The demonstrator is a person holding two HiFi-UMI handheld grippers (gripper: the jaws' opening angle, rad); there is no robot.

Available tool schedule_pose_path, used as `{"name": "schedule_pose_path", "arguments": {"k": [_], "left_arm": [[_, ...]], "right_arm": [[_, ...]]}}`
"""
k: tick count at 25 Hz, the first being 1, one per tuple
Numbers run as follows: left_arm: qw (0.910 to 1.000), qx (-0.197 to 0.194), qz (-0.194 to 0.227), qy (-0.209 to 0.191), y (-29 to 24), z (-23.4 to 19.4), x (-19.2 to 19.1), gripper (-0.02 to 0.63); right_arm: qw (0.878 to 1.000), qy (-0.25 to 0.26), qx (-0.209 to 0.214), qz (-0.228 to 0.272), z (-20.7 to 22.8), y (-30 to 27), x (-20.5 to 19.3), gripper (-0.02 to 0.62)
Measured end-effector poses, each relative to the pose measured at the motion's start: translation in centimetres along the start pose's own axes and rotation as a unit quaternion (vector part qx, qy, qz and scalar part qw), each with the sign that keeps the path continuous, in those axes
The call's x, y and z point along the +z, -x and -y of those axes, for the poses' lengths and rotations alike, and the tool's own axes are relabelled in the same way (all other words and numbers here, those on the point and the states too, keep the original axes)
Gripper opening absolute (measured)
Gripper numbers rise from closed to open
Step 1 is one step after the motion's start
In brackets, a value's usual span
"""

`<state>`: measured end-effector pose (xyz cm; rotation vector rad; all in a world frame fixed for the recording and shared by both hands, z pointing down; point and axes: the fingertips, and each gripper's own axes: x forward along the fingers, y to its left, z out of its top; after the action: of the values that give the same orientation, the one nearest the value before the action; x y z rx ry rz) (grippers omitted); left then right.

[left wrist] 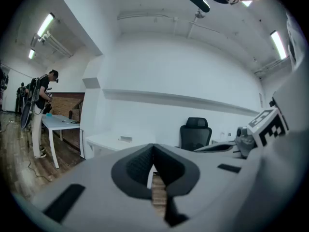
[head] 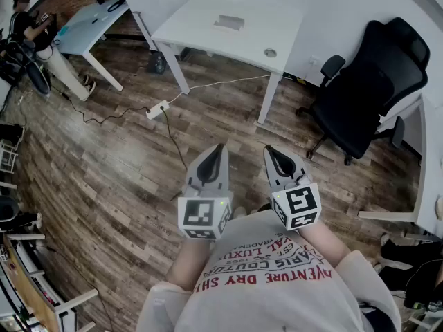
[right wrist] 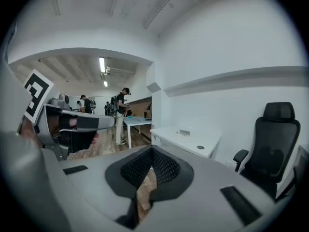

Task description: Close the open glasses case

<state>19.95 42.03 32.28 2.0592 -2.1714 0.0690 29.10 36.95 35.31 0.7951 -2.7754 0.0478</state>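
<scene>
The brown plank wooden floor (head: pixel 104 185) fills most of the head view, and nothing on it looks like a glasses case; the white rectangular table (head: pixel 201 37) stands at the upper middle of the frame, well apart from the person; the black high-backed office chair (head: pixel 367 95) sits at the right; another person (head: pixel 38 33) stands by a second table in the upper left corner; the left gripper (head: pixel 219 149) and the right gripper (head: pixel 268 149) are held side by side at the lower middle, close to the body, over bare floor; each gripper's own view shows its dark ribbed jaws pressed together at the tips with nothing between them; a small pale flat box (head: pixel 229 22) lies on the white table's far part, and it may be the case, though it is too small to tell whether it is open; by this showing the closing is not begun, with the whole approach to the table yet to make.
</scene>
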Motion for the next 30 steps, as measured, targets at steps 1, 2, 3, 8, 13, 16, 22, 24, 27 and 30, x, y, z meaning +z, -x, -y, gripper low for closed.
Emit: {"name": "schedule_pose_path", "arguments": {"k": [1,2,3,8,13,16,22,24,27,30], "left_arm": [[1.0000,0.000,-0.001,0.000,0.1,-0.1,-0.1,0.005],[1.0000,-0.001,-0.002,-0.001,0.1,-0.1,-0.2,0.005],[1.0000,-0.001,-0.002,-0.001,0.2,-0.2,-0.2,0.005],[1.0000,-0.005,-0.002,-0.003,0.4,-0.8,-0.3,0.005],[1.0000,-0.003,0.000,0.002,0.3,-1.8,-0.6,0.005],[1.0000,-0.005,0.000,0.005,0.0,-2.3,-0.7,0.005],[0.9999,-0.004,-0.003,0.012,-0.4,-3.7,-1.0,0.005],[0.9998,-0.002,-0.011,0.019,-0.7,-4.6,-1.6,0.005],[0.9991,0.003,-0.025,0.033,-1.3,-5.9,-2.8,0.005],[0.9985,0.009,-0.036,0.041,-2.6,-6.9,-3.6,0.005]], "right_arm": [[1.000,0.001,0.001,-0.001,-0.2,-0.1,-0.1,0.012],[1.000,0.001,0.003,-0.001,-0.4,-0.1,-0.1,0.012],[1.000,0.002,0.004,-0.002,-0.5,-0.2,-0.1,0.012],[1.000,0.004,0.001,-0.002,-1.1,-0.6,0.0,0.012],[1.000,-0.012,0.015,0.006,-1.7,-1.5,0.1,0.012],[0.999,-0.024,0.027,0.007,-2.1,-2.1,0.2,0.012],[1.000,-0.014,0.027,-0.001,-2.6,-3.5,0.3,0.012],[0.999,-0.016,0.028,-0.008,-2.8,-4.2,0.1,0.012],[0.999,-0.020,0.032,-0.023,-2.9,-5.3,-0.6,0.012],[0.999,-0.021,0.035,-0.035,-2.2,-6.7,-1.3,0.012]]}}
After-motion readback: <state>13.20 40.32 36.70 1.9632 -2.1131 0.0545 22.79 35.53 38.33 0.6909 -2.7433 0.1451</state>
